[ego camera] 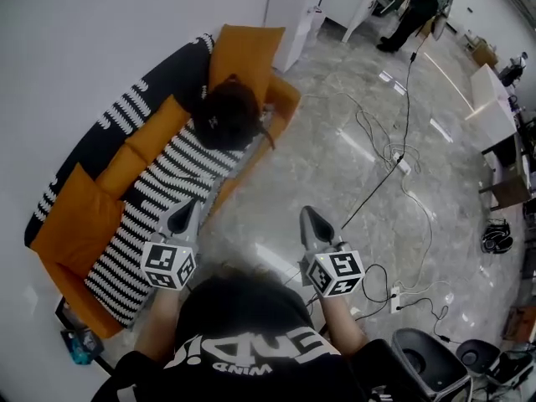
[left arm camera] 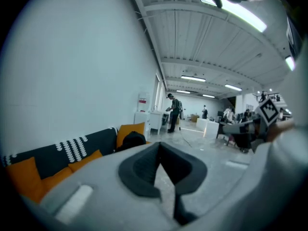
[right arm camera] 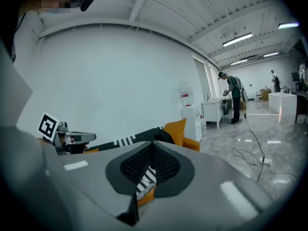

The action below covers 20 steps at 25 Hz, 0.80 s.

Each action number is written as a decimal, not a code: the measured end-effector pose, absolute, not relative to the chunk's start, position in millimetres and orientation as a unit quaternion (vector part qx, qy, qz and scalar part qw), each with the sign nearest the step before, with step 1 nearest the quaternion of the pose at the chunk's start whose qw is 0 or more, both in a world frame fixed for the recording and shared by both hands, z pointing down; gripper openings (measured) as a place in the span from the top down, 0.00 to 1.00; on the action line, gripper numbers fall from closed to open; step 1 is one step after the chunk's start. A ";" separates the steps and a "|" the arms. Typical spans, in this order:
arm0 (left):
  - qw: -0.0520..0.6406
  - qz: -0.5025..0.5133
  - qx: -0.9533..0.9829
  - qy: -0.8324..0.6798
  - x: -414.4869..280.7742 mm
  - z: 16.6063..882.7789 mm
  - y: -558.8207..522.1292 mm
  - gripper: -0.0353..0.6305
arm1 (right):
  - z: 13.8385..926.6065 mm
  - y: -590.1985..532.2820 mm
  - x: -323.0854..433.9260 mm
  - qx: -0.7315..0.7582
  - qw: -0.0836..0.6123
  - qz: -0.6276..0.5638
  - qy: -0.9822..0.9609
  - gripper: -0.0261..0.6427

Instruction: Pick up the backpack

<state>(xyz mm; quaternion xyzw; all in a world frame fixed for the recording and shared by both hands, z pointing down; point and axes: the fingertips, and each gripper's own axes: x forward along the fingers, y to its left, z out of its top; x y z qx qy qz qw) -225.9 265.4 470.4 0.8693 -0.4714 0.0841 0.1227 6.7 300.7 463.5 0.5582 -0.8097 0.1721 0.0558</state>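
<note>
Currently: backpack on sofa, both grippers empty.
Black backpack (ego camera: 226, 115) lies at the far end of the sofa (ego camera: 88, 145), against an orange cushion (ego camera: 244, 53); left gripper (ego camera: 185, 211) and right gripper (ego camera: 311, 217) clenched on nothing, well apart from it.

The head view looks steeply down from above the person's shoulders, close over the left claw (ego camera: 186, 213) and the right claw (ego camera: 311, 218). The long orange-and-black fabric sofa (ego camera: 117, 111) lies at its left. The left gripper view sits low behind its own jaws and faces almost level down the room. The right gripper view faces much the same way, angled more towards the sofa and the white wall. All three views share the sofa and a distant standing person in dark clothes (ego camera: 410, 11).
</note>
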 end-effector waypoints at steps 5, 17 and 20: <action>0.131 0.087 0.873 -0.461 -239.7 485.1 261.7 0.94 | 475.0 303.7 -5.0 0.568 0.057 0.178 -0.801 0.96; 0.155 0.093 0.874 -0.451 -248.2 511.4 194.7 0.94 | 501.3 245.4 -11.3 0.580 0.063 0.198 -0.788 0.96; 0.151 0.089 0.878 -0.446 -241.1 510.9 170.0 0.94 | 508.4 218.8 -9.1 0.575 0.063 0.202 -0.790 0.96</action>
